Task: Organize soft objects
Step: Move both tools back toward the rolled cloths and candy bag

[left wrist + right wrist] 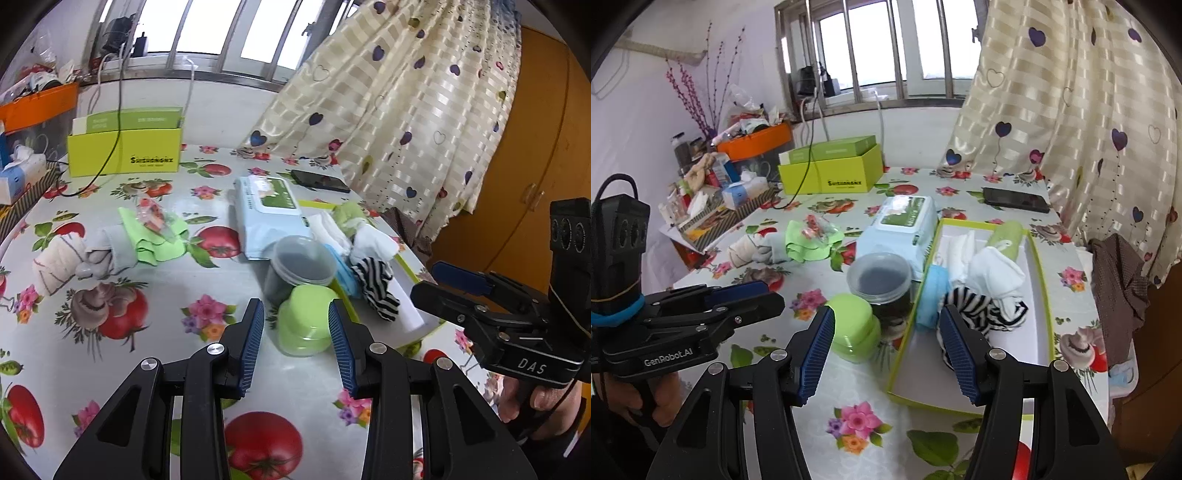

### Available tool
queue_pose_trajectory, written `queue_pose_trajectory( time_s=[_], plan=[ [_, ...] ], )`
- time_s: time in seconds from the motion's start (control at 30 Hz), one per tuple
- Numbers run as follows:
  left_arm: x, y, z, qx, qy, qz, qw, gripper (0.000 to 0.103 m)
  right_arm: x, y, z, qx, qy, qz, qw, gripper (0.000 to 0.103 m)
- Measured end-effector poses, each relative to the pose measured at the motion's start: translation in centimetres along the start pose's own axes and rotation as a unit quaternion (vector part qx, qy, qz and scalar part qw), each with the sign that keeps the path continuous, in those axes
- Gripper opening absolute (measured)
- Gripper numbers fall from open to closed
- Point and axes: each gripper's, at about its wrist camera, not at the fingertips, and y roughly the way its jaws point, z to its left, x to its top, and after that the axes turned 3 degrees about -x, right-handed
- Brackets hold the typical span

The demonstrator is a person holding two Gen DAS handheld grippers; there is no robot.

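A shallow lime-rimmed box point(1039, 273) holds a striped sock point(975, 306), white socks point(997, 273), a green roll point(1006, 236) and a blue piece point(932, 295). Loose on the tablecloth lie a beige rolled cloth point(55, 262), a grey sock point(107, 251) and a green cloth point(159, 240) under a clear packet point(153, 218). My left gripper point(297, 347) is open and empty, with a green lidded tub point(304, 325) just beyond its tips. My right gripper point(888, 354) is open and empty over the box's near left corner.
A wipes pack point(269, 214) and a clear jar point(299, 266) stand between the loose cloths and the box. A phone point(1015, 199) lies at the back, beside a yellow-green carton point(831, 173). A curtain point(1071, 129) hangs at the right, and clutter lines the left edge.
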Motion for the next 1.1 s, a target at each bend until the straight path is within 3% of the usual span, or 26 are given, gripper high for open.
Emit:
queue_pose_trajectory(
  time_s=[0.73,1.1],
  plan=[
    [0.4,-2.6,9.3,0.071,-0.076,-0.031,0.9941,0.038,4.0,4.6,6.2,0.07,-0.043,0.012,0.997,0.059],
    [1.0,-3.5,13.7,0.096,-0.101,-0.045,0.9892,0.038,6.9,9.8,9.5,0.095,-0.068,0.045,0.992,0.059]
  ],
)
